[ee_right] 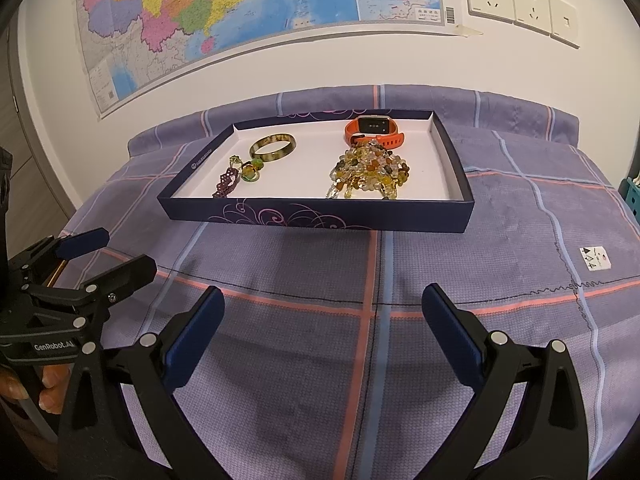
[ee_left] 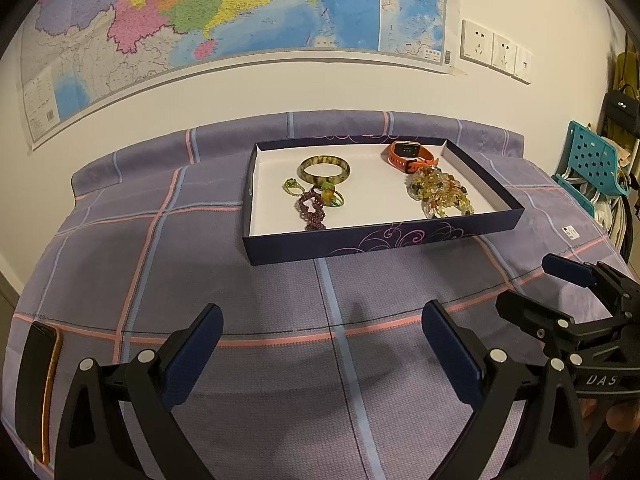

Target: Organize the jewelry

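Both grippers hang just above the purple checked cloth (ee_left: 280, 360), jaws spread wide and holding nothing: the left gripper (ee_left: 322, 338) and the right gripper (ee_right: 320, 320). At the far left edge a phone (ee_left: 38, 384) lies on the cloth. Beyond, a shallow dark box (ee_right: 320, 216) holds the jewelry: a purple bead string (ee_left: 313, 209), green rings (ee_left: 294, 186) and a mottled bangle (ee_left: 325, 169) on its left, an amber bead pile (ee_right: 370, 174) and an orange watch (ee_right: 374, 128) on its right.
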`<move>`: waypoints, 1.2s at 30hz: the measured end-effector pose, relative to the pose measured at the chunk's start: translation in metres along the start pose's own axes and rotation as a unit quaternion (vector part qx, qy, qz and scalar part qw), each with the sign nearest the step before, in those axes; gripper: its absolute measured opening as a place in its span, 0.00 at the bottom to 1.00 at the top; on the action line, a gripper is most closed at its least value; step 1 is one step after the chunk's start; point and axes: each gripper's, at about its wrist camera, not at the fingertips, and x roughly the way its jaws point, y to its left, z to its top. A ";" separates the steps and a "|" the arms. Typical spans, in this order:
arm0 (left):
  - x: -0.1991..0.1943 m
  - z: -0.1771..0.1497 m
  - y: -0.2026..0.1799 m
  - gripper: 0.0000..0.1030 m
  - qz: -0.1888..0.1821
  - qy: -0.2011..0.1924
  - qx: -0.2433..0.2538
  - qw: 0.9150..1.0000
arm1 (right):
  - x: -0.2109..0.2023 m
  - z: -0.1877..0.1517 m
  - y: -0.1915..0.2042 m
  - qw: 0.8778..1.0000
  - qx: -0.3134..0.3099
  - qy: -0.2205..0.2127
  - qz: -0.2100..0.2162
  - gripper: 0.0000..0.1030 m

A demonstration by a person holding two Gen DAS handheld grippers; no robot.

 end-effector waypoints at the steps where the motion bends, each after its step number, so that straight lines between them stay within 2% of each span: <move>1: 0.000 0.000 0.000 0.93 0.001 0.000 0.001 1.000 | 0.000 0.000 0.000 1.000 0.000 0.000 0.000 0.95; 28: -0.002 -0.002 -0.003 0.93 -0.002 -0.006 0.004 1.000 | -0.001 0.000 -0.002 1.000 0.002 -0.002 0.001 0.95; 36: -0.003 -0.005 -0.011 0.93 -0.017 -0.011 0.020 1.000 | -0.001 0.000 -0.002 1.000 0.003 0.000 -0.002 0.95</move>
